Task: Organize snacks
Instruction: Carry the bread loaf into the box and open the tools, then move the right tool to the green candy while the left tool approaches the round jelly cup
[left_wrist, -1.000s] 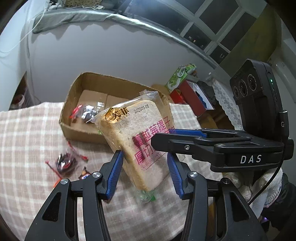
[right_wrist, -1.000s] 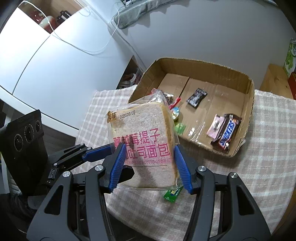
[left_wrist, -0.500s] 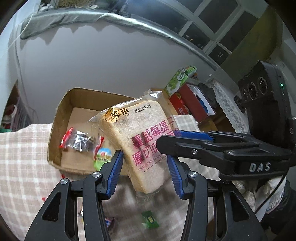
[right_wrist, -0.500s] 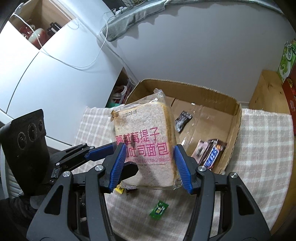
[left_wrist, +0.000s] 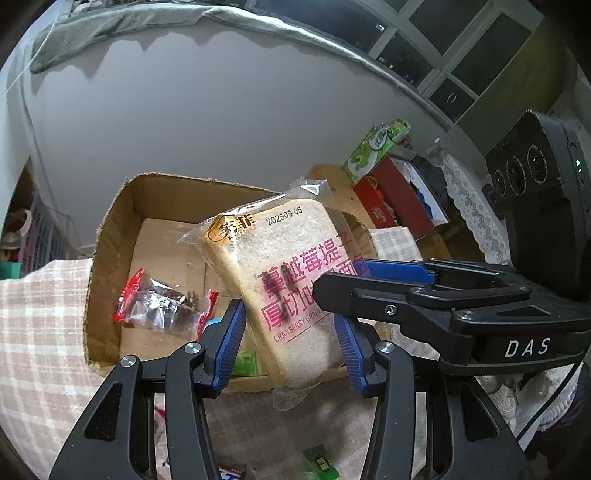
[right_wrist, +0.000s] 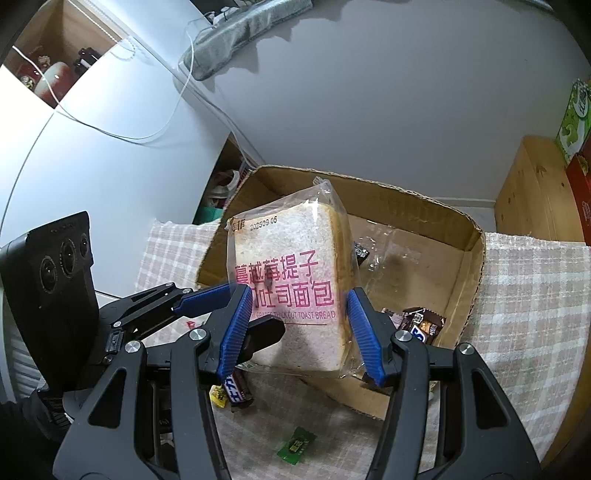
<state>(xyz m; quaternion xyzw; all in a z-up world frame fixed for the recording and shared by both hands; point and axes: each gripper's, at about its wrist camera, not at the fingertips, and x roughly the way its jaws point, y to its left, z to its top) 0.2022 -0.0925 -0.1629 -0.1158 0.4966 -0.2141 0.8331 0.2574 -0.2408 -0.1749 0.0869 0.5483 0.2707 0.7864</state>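
Roughly midway, by the look of things. Clamping a bread pack (left_wrist: 291, 295) in the left gripper (left_wrist: 290, 332), jaws pressed in on both side edges; likewise pinched in the right gripper (right_wrist: 299, 306), jaws closed against the same pack, though hard to tell which pair takes the weight. Holding the pack upright in the air, tilted a little, just ahead of both sets of jaws and over the near wall of the cardboard box (left_wrist: 110, 236), not yet set down inside. Already in the box, beyond the left jaws: red-ended foil sweets (left_wrist: 159, 302); beyond and to the right of the right jaws: a couple of chocolate bars (right_wrist: 421, 325) against the near wall. Left to do, judging from the worktop (right_wrist: 535, 314): lowering the bread onto the bare cardboard floor ahead, then collecting the strays below the jaws, namely a green sachet (right_wrist: 297, 448), a wrapped bar (right_wrist: 236, 393) and a small yellow sweet (right_wrist: 218, 395) beside it. Plenty of free floor in the box for all of that, so probably no rearranging needed first.
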